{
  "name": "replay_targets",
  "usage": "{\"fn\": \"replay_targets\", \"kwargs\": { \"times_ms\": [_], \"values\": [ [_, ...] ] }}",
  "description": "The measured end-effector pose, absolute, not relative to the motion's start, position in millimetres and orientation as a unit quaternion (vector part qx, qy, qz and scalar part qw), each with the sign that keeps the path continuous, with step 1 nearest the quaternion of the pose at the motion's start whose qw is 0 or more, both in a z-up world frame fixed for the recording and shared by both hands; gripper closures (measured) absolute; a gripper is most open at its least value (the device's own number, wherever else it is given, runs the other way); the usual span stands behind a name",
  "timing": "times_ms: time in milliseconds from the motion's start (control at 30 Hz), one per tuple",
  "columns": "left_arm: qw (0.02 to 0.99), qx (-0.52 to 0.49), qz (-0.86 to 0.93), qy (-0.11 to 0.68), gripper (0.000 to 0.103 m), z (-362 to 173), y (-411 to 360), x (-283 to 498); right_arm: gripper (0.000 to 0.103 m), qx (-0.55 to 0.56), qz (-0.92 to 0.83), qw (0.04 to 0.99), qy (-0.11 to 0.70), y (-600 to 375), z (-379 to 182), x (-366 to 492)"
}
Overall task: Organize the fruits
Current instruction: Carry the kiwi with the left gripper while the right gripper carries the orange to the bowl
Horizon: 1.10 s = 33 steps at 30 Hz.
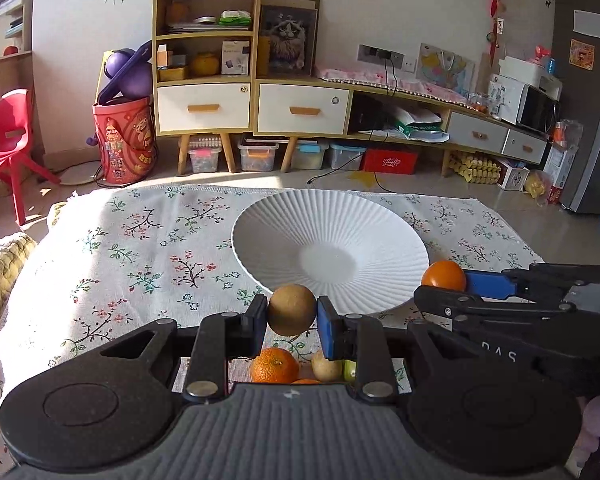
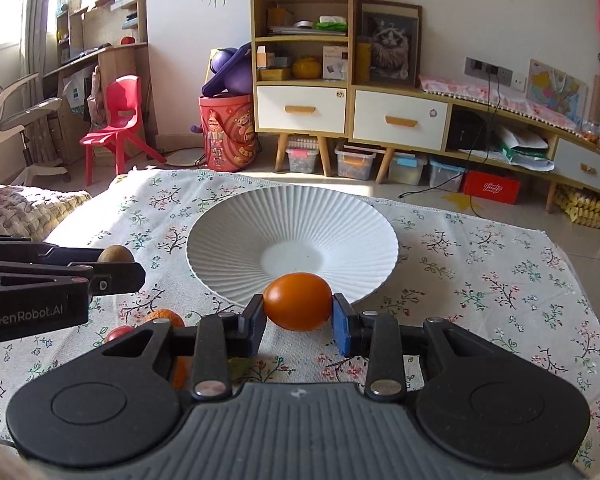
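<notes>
- Left gripper (image 1: pixel 292 318): fingers were clamped on a round brown fruit (image 1: pixel 292 310), one pad on each side, the fruit clear of the cloth, in front of the near rim of the plate.
- Right gripper (image 2: pixel 298 312): fingers were closed on a smooth orange fruit (image 2: pixel 298 301), pinched at its two ends, also lifted, at the plate's near rim.
- In the left wrist view the right gripper reached in from the right with its orange fruit beside the plate's right edge.
- White ribbed plate (image 1: pixel 340 216) sat on the floral cloth (image 1: pixel 140 248) covering the counter; nothing lay in it.
- Below the left fingers, on the cloth: a dimpled tangerine (image 1: pixel 275 365), a pale yellowish fruit (image 1: pixel 326 368), and a green piece, mostly hidden.
- Right wrist view showed a small red fruit (image 2: pixel 118 333) on the cloth near the tangerine.
</notes>
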<state>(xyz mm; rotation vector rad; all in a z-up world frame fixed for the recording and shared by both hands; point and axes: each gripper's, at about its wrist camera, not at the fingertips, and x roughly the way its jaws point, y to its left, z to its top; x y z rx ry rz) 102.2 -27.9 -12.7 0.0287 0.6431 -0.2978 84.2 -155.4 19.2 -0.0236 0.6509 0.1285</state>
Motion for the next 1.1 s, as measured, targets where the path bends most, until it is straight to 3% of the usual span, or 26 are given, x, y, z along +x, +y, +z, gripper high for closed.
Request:
{"fn": "replay_targets", "kwargs": {
  "times_ms": [500, 1100],
  "values": [
    [0.926, 0.044, -0.176, 0.331, 0.093, -43, -57, 178, 0.071, 0.007, 0.064, 0.939, 0.338, -179, 1, 145],
    [0.919, 0.077, -0.191, 0.336, 0.093, -64, -76, 204, 0.071, -0.006, 0.082, 0.934, 0.347, -177, -8, 170]
  ]
}}
